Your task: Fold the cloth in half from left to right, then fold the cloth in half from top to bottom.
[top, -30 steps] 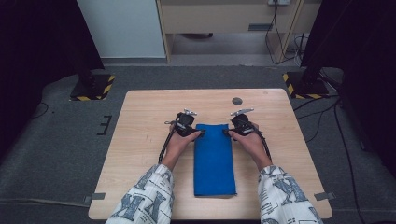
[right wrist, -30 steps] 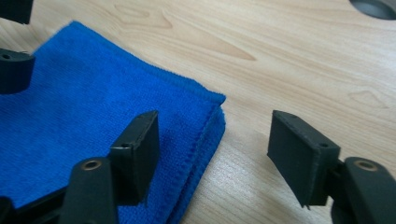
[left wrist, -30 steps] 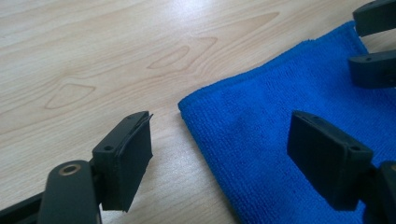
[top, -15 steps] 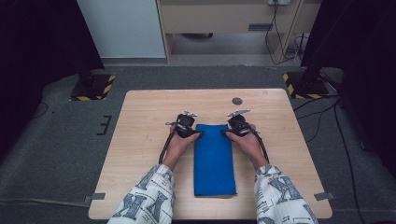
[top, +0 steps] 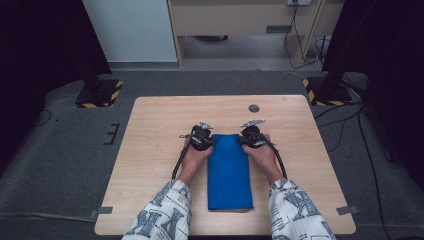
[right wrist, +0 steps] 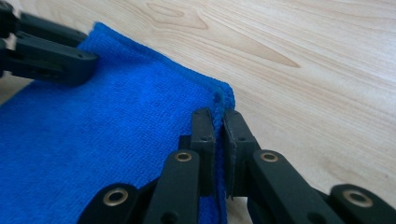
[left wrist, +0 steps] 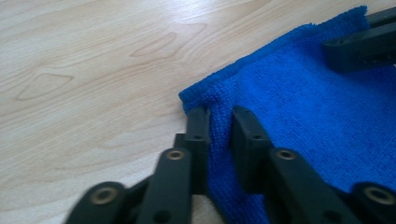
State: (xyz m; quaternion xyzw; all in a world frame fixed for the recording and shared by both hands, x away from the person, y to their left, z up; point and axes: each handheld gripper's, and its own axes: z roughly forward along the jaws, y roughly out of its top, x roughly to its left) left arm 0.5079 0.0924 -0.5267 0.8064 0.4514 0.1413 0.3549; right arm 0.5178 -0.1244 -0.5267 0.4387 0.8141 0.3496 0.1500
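**Both grippers pinching the far corners of the folded blue cloth**

The wooden table (top: 150, 165) carries one large thing: a blue cloth (top: 229, 172), folded into a long strip, lying at the table's middle and running from the person's edge toward the far side. Nothing rests on the cloth.

At the cloth's far end, the left gripper (left wrist: 219, 135) has its jaws narrowed onto the far-left corner, a ridge of terry bunched between them. The right gripper (right wrist: 218, 130) is clamped on the far-right corner, jaws nearly touching with only a thin fold between.

Judging from this, the right grip takes very little fabric at the very edge, so a pull could let that corner slip free. Uneven lifting would skew the fold, and the layers might separate if only the top one is caught.

Beyond the cloth's far end, well apart, sits a small dark round mark (top: 254, 108) in the tabletop. Nothing stands in the way of either gripper.
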